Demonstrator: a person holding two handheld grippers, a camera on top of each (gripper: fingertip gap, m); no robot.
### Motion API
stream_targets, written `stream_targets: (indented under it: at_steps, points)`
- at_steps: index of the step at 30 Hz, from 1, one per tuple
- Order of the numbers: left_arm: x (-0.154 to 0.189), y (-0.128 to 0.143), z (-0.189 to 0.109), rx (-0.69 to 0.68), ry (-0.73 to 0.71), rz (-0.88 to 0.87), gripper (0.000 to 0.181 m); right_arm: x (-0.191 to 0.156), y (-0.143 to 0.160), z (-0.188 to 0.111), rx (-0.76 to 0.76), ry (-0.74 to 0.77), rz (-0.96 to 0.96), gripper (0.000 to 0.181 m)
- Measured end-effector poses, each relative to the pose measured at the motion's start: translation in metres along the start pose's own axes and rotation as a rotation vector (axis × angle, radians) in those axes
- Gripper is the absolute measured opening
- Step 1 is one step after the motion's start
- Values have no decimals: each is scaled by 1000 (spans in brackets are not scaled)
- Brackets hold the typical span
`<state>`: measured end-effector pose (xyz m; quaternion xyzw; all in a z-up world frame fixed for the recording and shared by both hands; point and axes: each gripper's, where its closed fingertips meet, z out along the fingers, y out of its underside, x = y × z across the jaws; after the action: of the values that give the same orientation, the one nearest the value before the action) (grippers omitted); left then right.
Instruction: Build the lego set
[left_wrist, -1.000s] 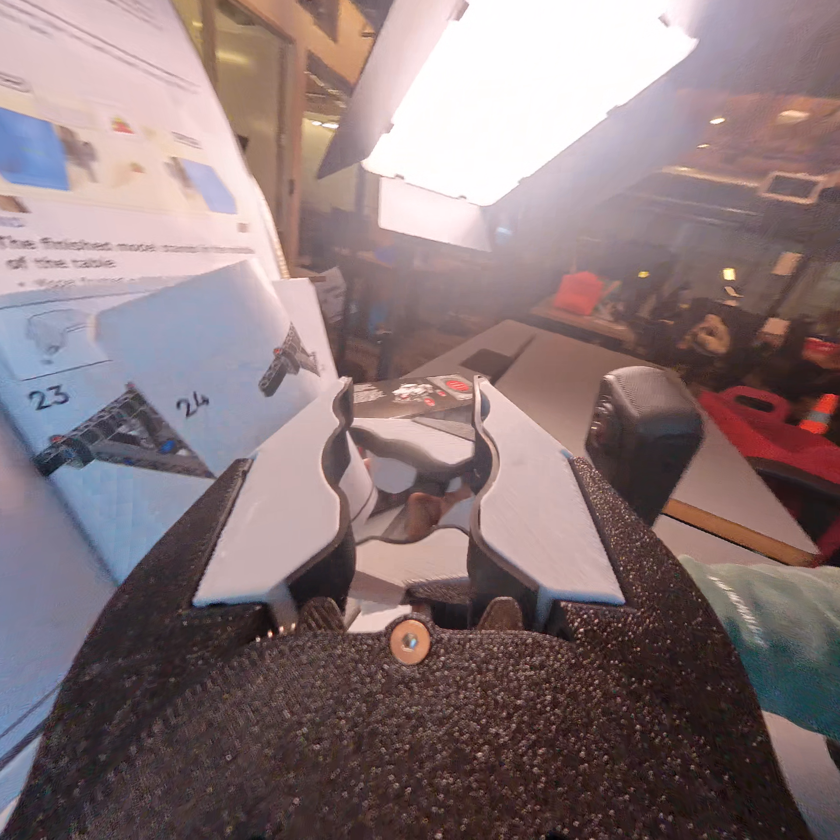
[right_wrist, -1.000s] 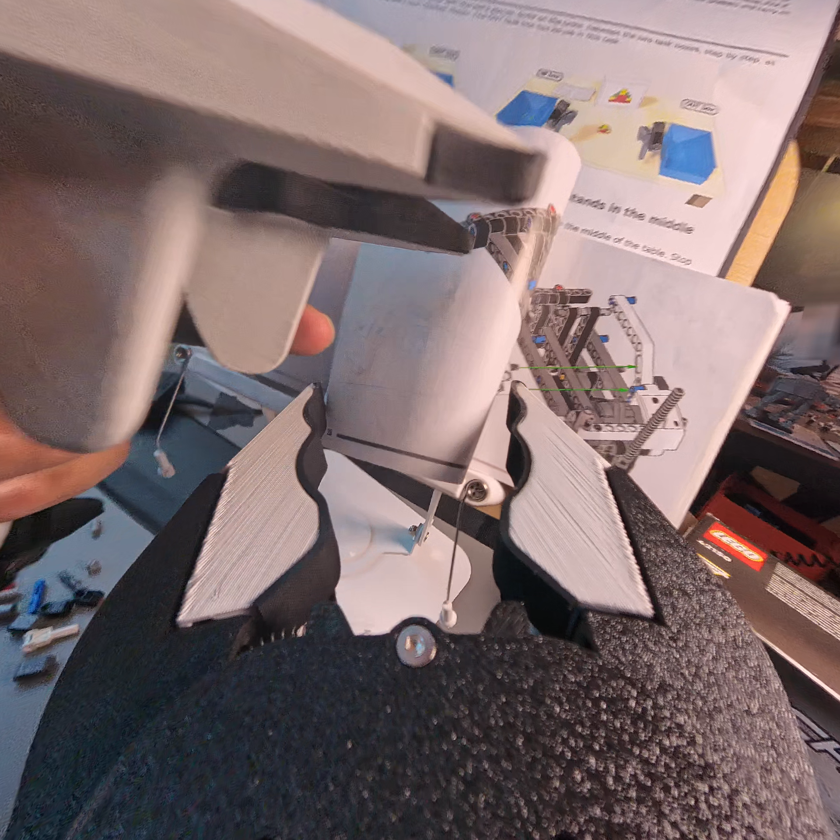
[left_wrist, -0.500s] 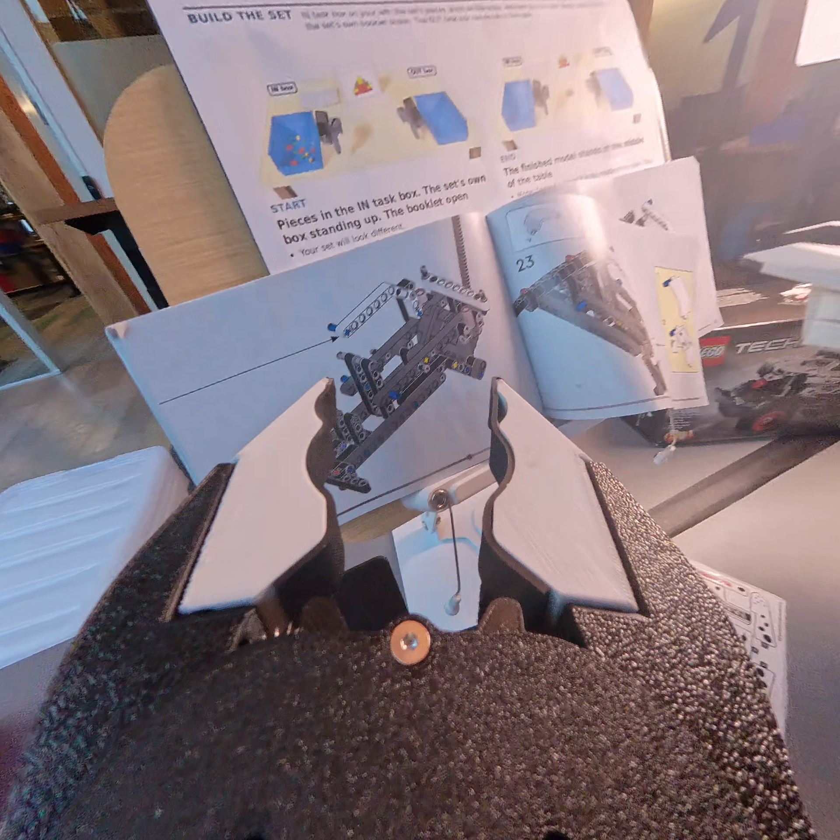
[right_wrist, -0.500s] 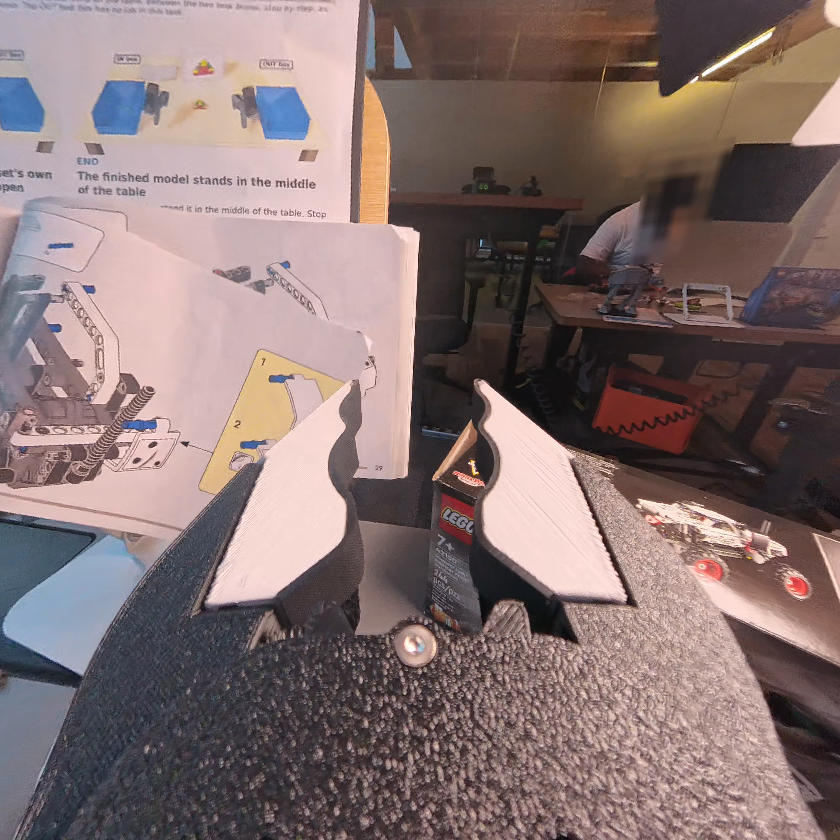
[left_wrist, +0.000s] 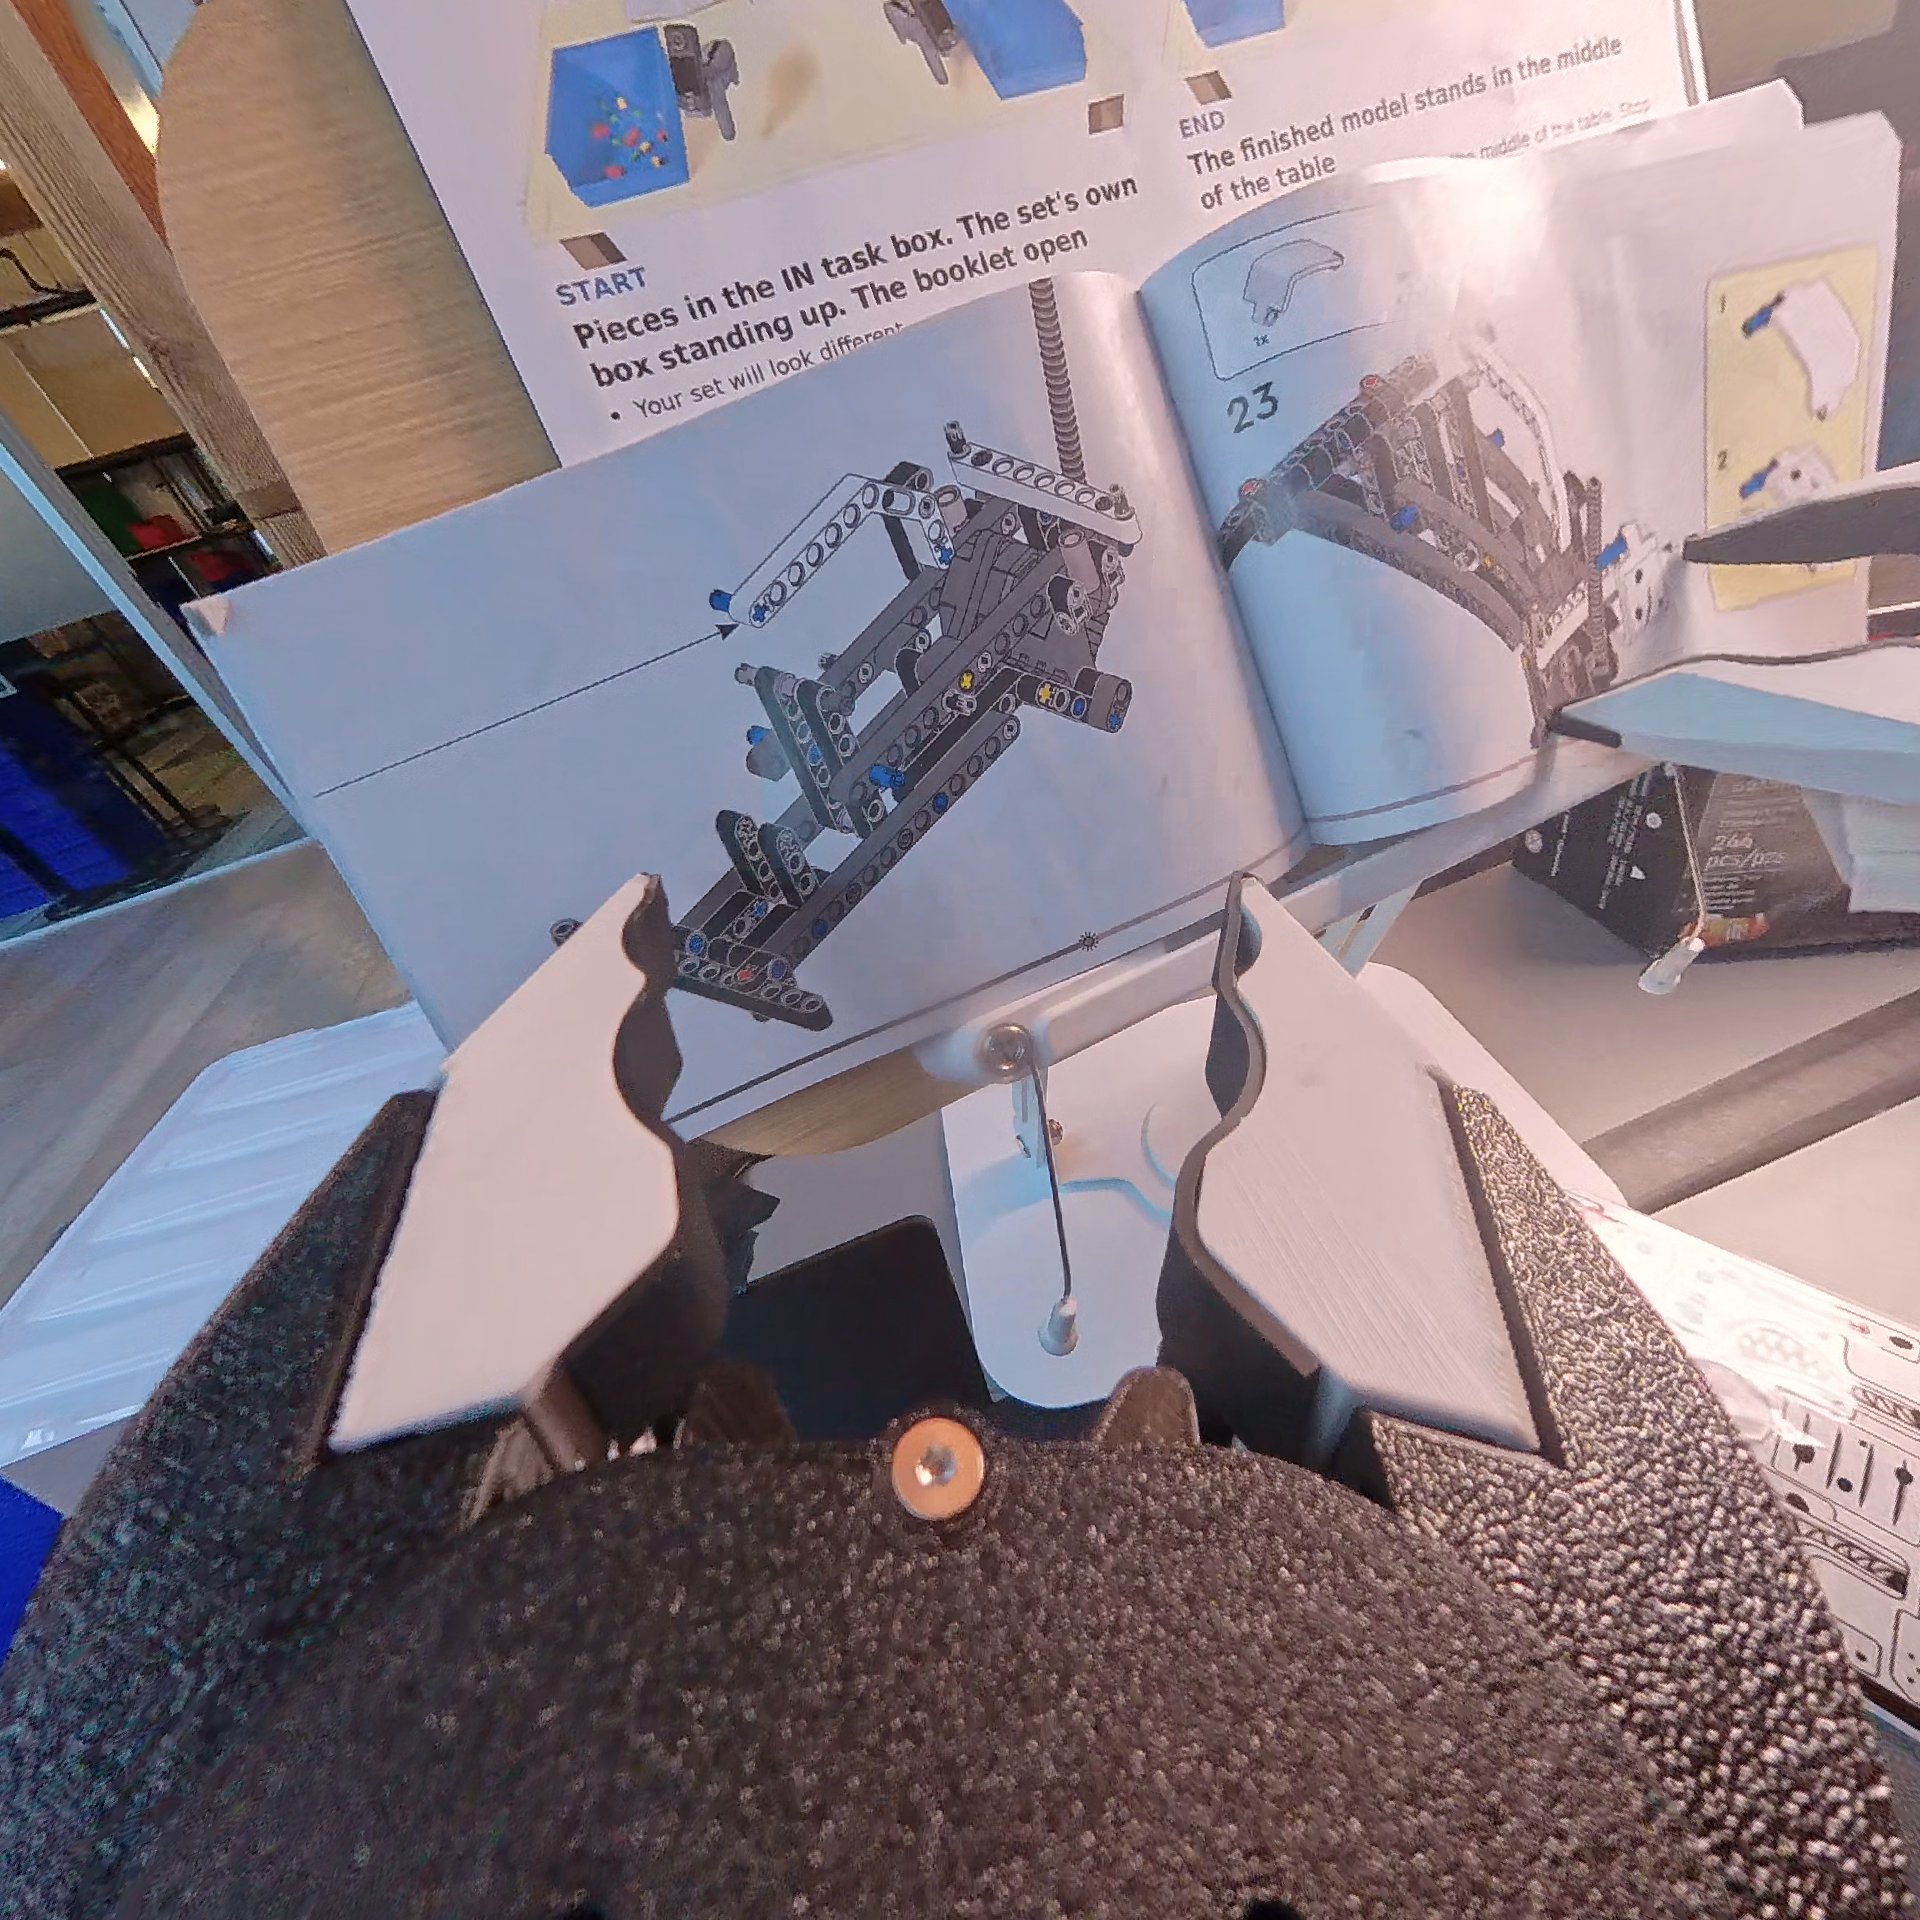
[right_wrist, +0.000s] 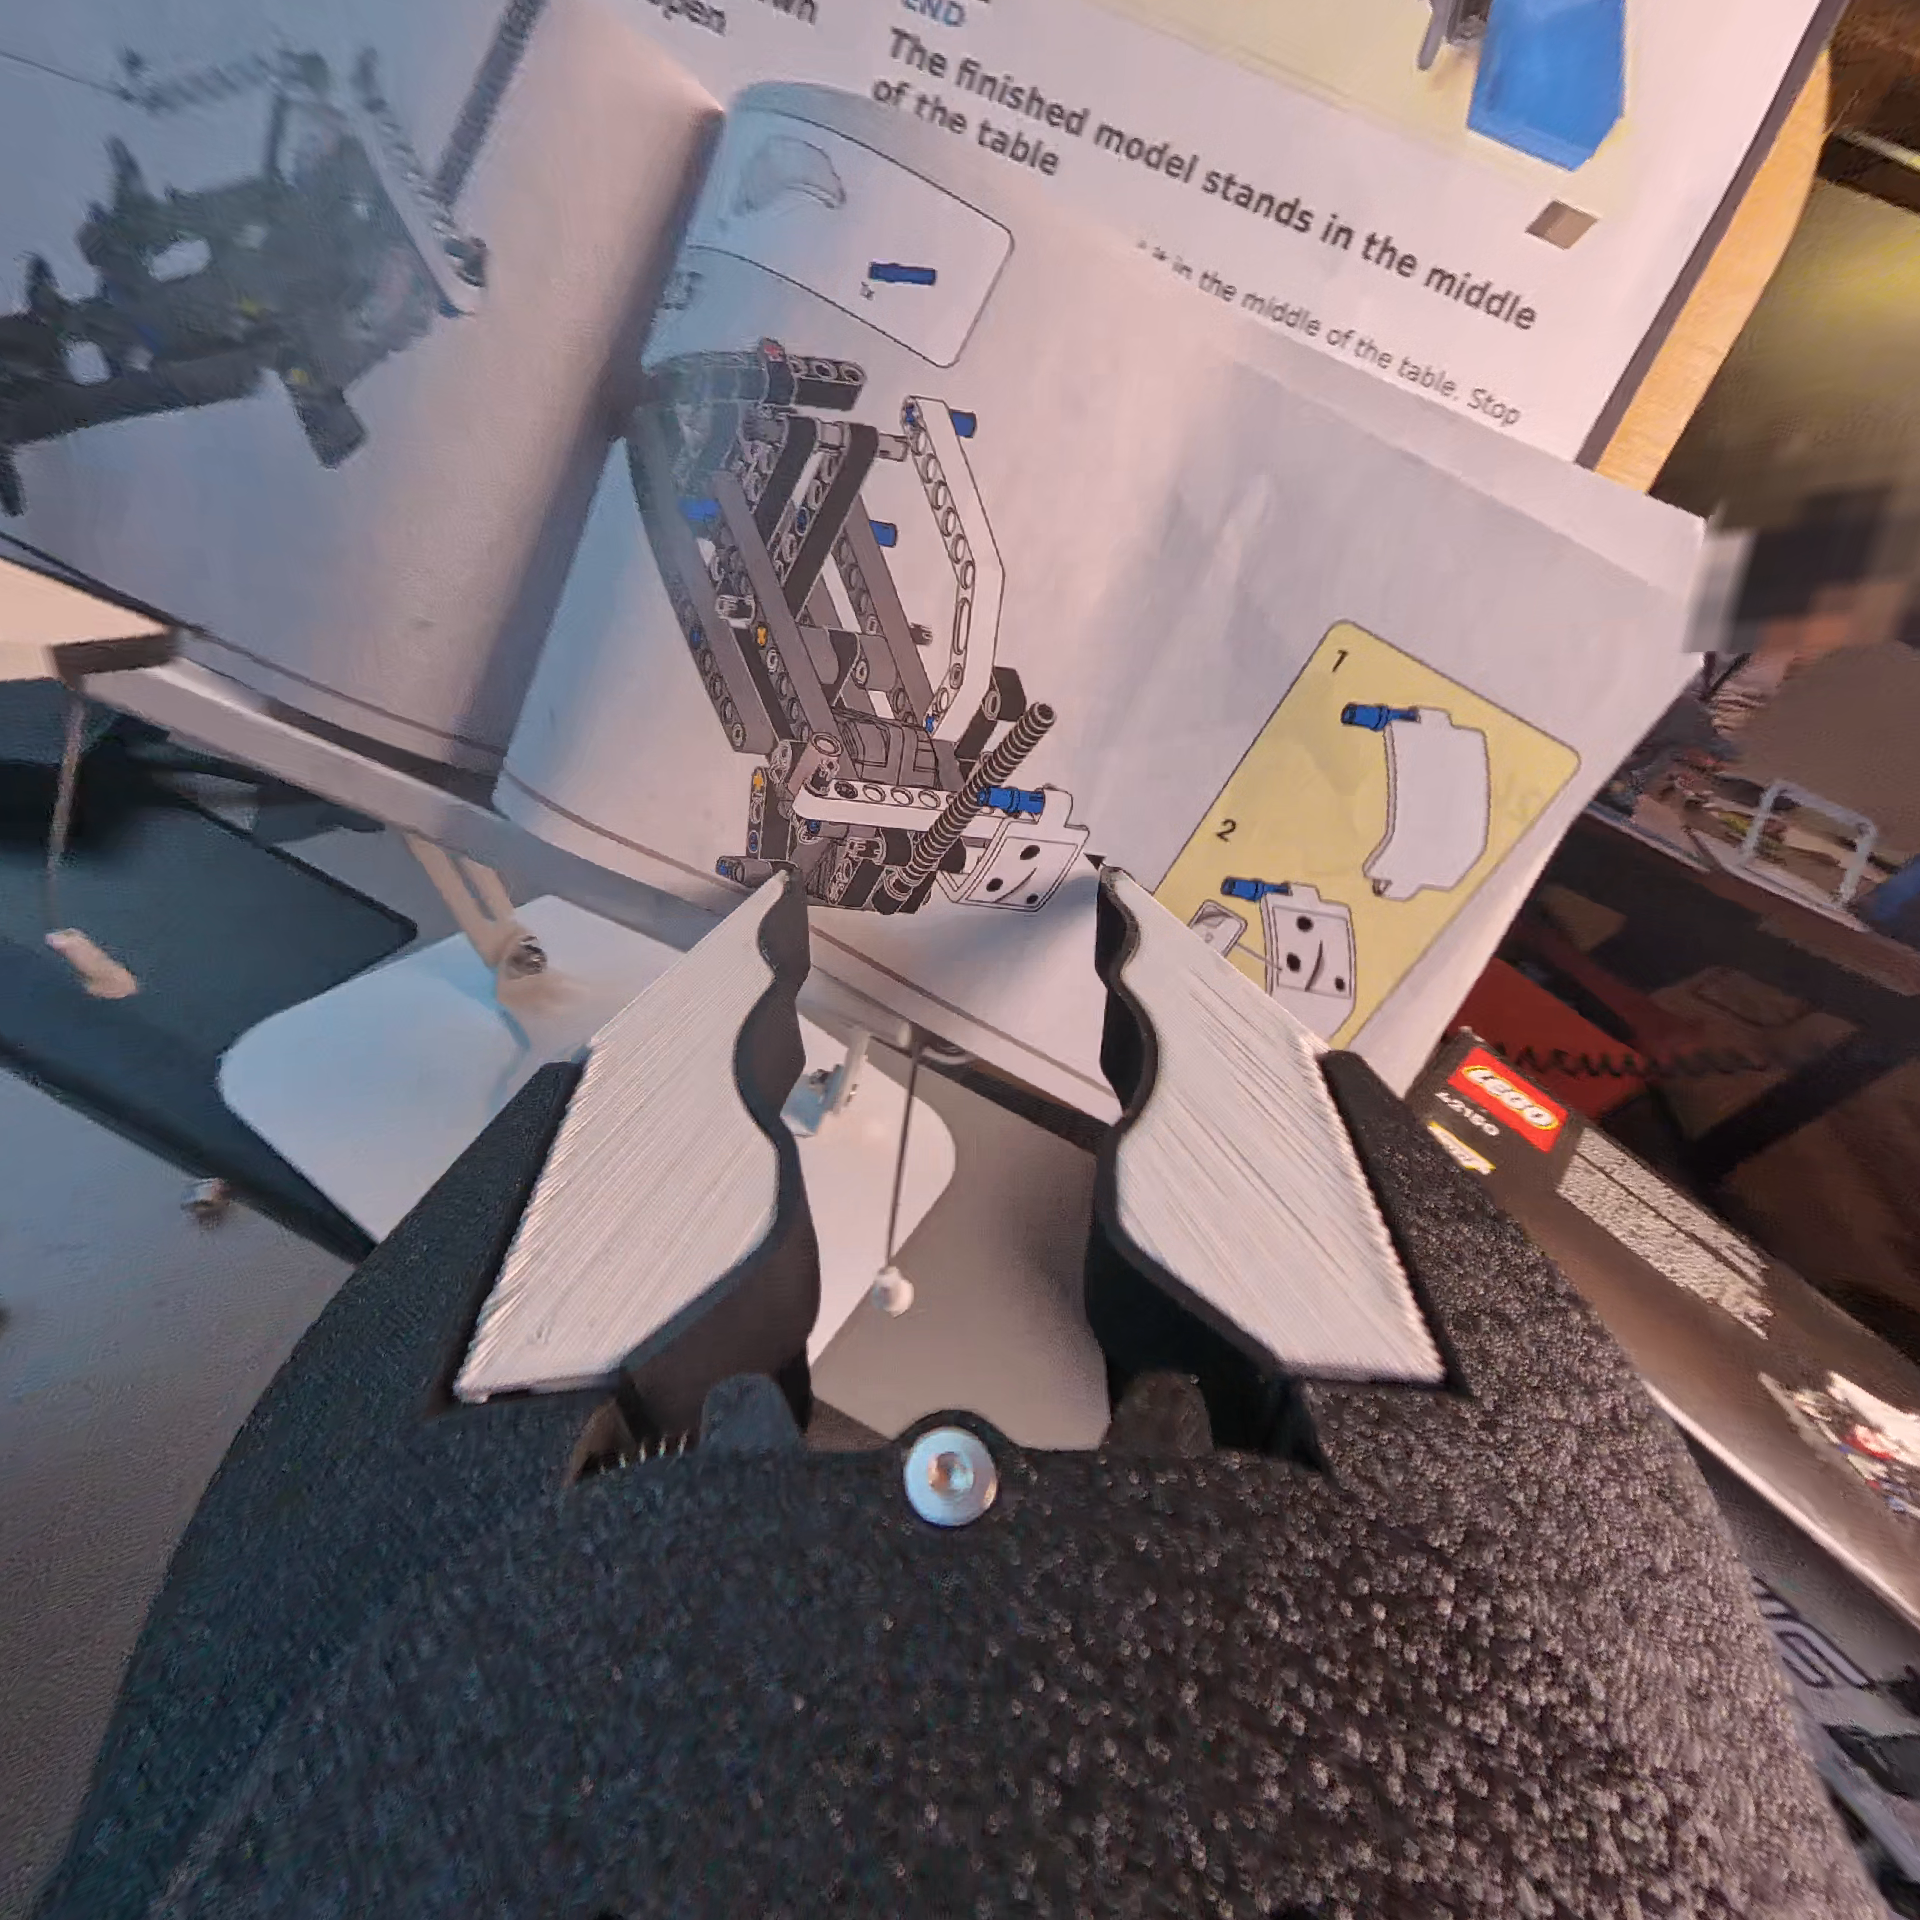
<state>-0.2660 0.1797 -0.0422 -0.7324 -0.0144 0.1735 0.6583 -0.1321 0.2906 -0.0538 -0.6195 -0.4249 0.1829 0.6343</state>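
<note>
the left hand-held gripper is spread wide and empty, facing an open instruction booklet propped on a white stand on the worktop. the right hand-held gripper is also wide and empty before the booklet's right page. the black lego box lies just right.

Our left gripper: black pebbled body; pale grey fingers, black wavy pads | our right gripper: same build; silver centre screw
</note>
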Motion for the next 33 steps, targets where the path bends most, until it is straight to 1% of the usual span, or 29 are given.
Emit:
stream_targets:
  at_steps: [3, 4, 7, 10, 14, 19, 24, 30, 33]
  points:
    - [-5, 7, 0, -27, 6, -5, 104, 23, 2, 8, -4, 64, -68, 56]
    - [-7, 9, 1, -32, 4, -8, 105, 26, 2, 10, 0, 67, -87, 59]
    - [-11, 12, 3, -34, -6, -33, 105, 26, 2, 9, 17, 64, -84, 59]
    - [-10, 13, 7, -31, -7, -69, 104, 18, 6, 8, 24, 43, -79, 59]
    - [-8, 16, 10, -28, -24, -47, 101, 21, 6, 4, 40, 33, -59, 59]
    - [-13, 16, 10, -11, -50, -40, 87, 35, 12, 0, 36, 36, 1, 60]
    - [-16, 18, 9, -3, -70, -29, 76, 41, 21, -6, 34, 39, 16, 59]
    - [-12, 17, 8, 12, -68, -8, 50, 47, 23, -18, 56, 32, 48, 59]
    - [-8, 13, 7, 23, -64, 3, 41, 50, 25, -22, 58, 27, 62, 59]
